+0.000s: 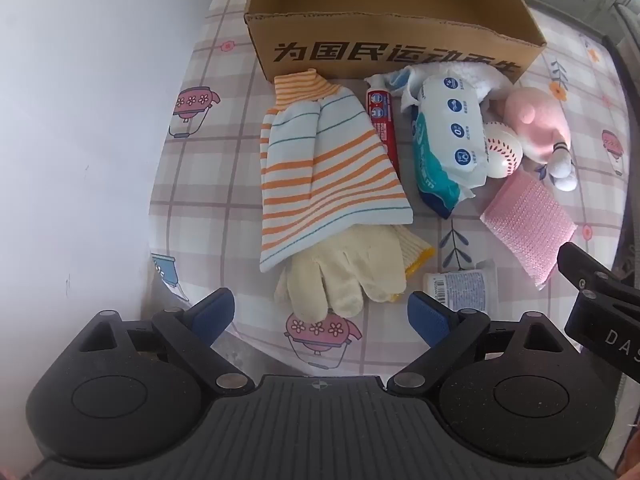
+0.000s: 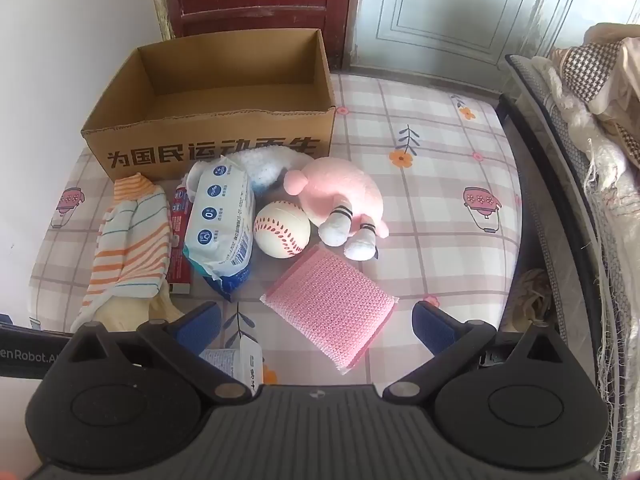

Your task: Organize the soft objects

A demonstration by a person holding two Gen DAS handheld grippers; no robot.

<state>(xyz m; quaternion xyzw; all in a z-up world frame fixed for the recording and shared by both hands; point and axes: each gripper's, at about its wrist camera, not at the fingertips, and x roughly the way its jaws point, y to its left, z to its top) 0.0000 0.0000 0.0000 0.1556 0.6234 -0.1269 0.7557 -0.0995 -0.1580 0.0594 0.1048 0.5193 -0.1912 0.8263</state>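
Observation:
An open cardboard box point(image 1: 396, 46) point(image 2: 208, 136) stands at the back of the checked tablecloth. In front of it lie a striped orange-and-white cloth mitt point(image 1: 324, 168) point(image 2: 132, 236), a cream knit glove point(image 1: 344, 272), a wet-wipes pack point(image 1: 448, 148) point(image 2: 220, 224), a red tube point(image 1: 382, 120), a baseball point(image 2: 282, 229), a pink plush toy point(image 2: 340, 200) and a pink sponge point(image 2: 330, 304) point(image 1: 528, 224). My left gripper point(image 1: 320, 316) hangs open just above the glove's fingers. My right gripper point(image 2: 318, 326) hangs open over the pink sponge's near edge. Neither holds anything.
A white fluffy cloth point(image 2: 260, 164) lies behind the wipes pack. A small white labelled tube point(image 1: 460, 280) point(image 2: 236, 360) sits near the front. A wall point(image 1: 80, 120) borders the left. Piled fabrics point(image 2: 592, 120) lie beyond the table's right edge.

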